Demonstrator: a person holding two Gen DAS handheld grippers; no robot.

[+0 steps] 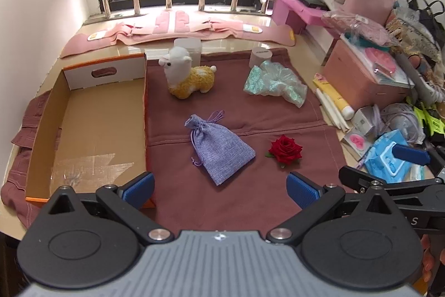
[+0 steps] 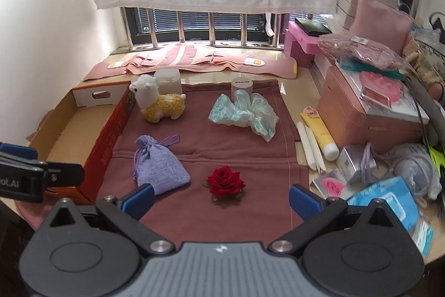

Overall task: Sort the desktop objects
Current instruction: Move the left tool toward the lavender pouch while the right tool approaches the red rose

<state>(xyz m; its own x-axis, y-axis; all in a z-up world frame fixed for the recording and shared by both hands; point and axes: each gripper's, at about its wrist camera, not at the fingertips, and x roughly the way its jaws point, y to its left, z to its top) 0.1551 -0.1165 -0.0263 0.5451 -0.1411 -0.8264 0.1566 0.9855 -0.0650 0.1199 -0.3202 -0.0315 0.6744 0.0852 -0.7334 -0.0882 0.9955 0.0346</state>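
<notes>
Just ahead of the wide-open left gripper (image 1: 221, 189), purple pouch (image 1: 221, 148) untouched, red rose (image 2: 225, 183) before the wide right gripper (image 2: 221, 199)

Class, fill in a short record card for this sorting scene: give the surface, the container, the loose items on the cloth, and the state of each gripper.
surface: maroon cloth
container: cardboard box, at the cloth's left edge, nothing loose seen inside
items on cloth: alpaca plush, purple drawstring pouch, red rose, crumpled teal bag
left gripper: open, holding nothing, nearest the pouch
right gripper: open, holding nothing, nearest the rose
</notes>
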